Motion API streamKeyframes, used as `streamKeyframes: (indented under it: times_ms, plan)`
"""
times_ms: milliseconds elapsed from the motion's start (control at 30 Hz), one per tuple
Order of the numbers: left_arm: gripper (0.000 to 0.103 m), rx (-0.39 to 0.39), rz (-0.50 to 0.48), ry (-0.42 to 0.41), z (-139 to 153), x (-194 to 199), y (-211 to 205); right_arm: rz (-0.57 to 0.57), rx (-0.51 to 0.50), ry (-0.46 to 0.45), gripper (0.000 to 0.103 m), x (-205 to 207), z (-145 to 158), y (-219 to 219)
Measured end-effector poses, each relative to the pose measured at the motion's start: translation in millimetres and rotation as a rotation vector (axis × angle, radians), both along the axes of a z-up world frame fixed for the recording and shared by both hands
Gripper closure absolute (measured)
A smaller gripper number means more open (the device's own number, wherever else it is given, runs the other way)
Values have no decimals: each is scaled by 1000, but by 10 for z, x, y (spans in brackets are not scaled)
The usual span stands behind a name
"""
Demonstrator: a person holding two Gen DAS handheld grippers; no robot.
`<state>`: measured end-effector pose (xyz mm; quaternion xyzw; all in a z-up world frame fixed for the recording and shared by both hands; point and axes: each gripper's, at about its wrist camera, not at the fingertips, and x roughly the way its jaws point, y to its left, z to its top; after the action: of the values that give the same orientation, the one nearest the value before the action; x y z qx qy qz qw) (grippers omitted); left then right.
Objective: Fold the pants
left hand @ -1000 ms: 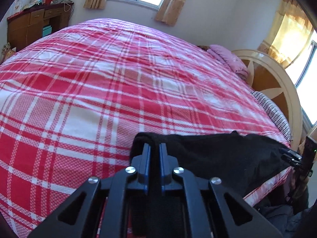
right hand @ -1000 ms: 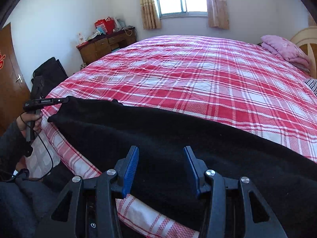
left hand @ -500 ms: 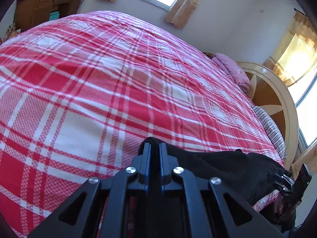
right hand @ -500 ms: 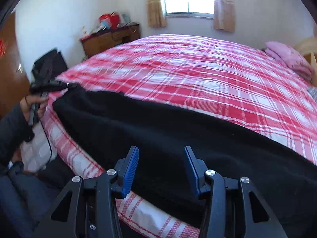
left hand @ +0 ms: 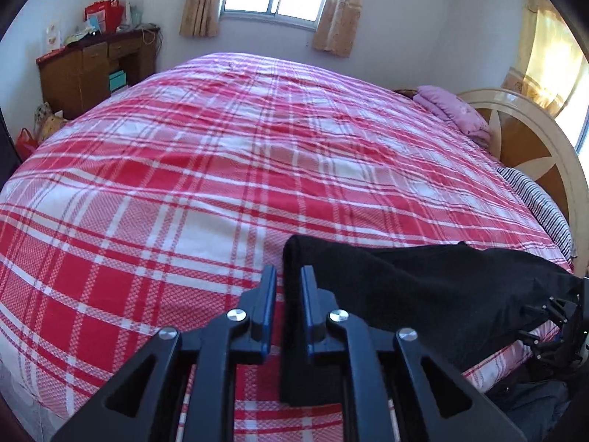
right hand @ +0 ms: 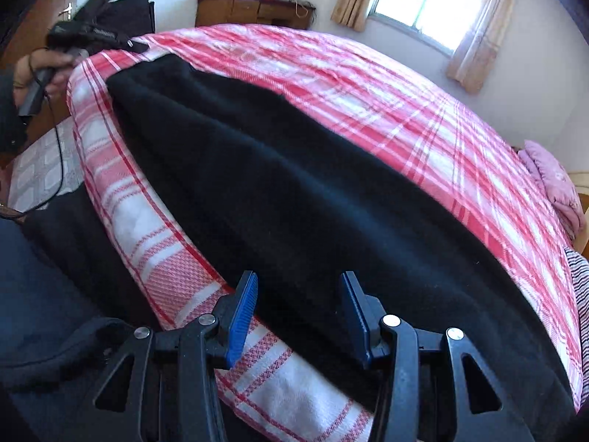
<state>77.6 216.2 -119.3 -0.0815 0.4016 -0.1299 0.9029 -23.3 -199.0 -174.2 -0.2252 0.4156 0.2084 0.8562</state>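
Observation:
Black pants (left hand: pixel 423 287) lie stretched along the near edge of the red plaid bed cover (left hand: pixel 221 165). One narrow end of them runs between the fingers of my left gripper (left hand: pixel 289 272), whose jaws are opening: a thin gap shows beside the left pad. The right wrist view shows the pants (right hand: pixel 276 184) as a long dark band, with the left gripper (right hand: pixel 92 33) at their far end. My right gripper (right hand: pixel 298 280) hovers open over the other end near the bed's edge. It shows small at the right in the left wrist view (left hand: pixel 552 316).
A wooden desk (left hand: pixel 92 70) with clutter stands at the far left wall. A folded pink blanket (left hand: pixel 452 114) lies by the round headboard (left hand: pixel 533 140). A person's hand (right hand: pixel 48 70) and dark clothing (right hand: pixel 44 294) are beside the bed's near edge.
The left jaws, pinched on the pants' end before, have parted slightly and the gripper has drawn back. The right gripper has rolled and sunk closer to the pants, its jaws unchanged.

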Motion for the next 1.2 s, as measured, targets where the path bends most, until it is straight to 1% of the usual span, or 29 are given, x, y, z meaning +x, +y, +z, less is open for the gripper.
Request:
streamKeyframes:
  times_ms: [33,67,100,167,200,233,267,300,333,367,467,500,600,633,667,700,733,800,867,933,1000,1033,1067,1100,1133,1200]
  plan:
    - [89,-14,-11,-6,24,-14,-48,-1,18,9,57,14,9,-17]
    - [85,-29,-32,-11,39,-27,-114,-4,33,20,63,17,19,-29]
    - [79,-37,-65,-10,38,-37,-220,-7,47,27,64,27,33,-45]
    - [72,-42,-126,3,-17,-63,-439,-9,71,37,65,36,59,-55]
    - [71,-52,-157,17,-51,-74,-526,-11,76,38,66,32,66,-55]
    - [71,-64,-190,34,-101,-77,-606,-12,82,41,72,35,69,-60]
    - [71,-67,-220,56,-178,-70,-703,-15,91,54,80,47,62,-67]
    - [71,-54,-227,68,-225,-81,-770,-18,94,56,83,51,56,-68]
    - [71,-40,-230,83,-280,-71,-818,-22,95,53,88,55,55,-70]
    - [71,-33,-232,99,-336,-67,-842,-19,100,54,97,37,68,-66]
    - [71,-55,-226,119,-412,-68,-790,-9,109,52,99,-12,146,-64]
    - [70,-72,-221,122,-403,-71,-748,-7,112,49,99,-16,170,-65]
    - [70,-67,-198,120,-345,-77,-677,-8,146,58,100,-51,279,-105]
    - [68,-69,-195,114,-328,-92,-649,-2,151,64,100,-59,298,-109]
    - [63,-69,-190,111,-319,-102,-619,3,145,61,100,-83,314,-106]
    - [62,-71,-185,110,-335,-101,-615,3,137,60,100,-98,312,-107]
    - [62,-77,-184,112,-352,-96,-603,3,131,69,100,-103,287,-108]
    - [62,-80,-181,116,-375,-92,-607,1,97,103,100,-64,145,-93]
    - [61,-55,-186,107,-353,-111,-668,3,49,117,100,-18,-12,-46]
    - [61,-29,-211,89,-288,-144,-777,14,45,123,99,-6,-2,-28]
    - [61,-35,-241,70,-222,-175,-869,20,67,135,98,25,80,-56]
    - [58,-40,-258,63,-196,-196,-926,26,91,137,98,54,156,-84]
    - [50,-38,-275,52,-174,-221,-1008,24,110,134,97,84,202,-101]
    - [43,-37,-287,45,-163,-234,-1069,18,142,137,97,147,283,-118]
    - [42,-41,-306,40,-153,-253,-1137,15,171,144,97,210,343,-124]
    - [42,-51,-358,39,-159,-290,-1297,14,265,185,97,427,478,-108]
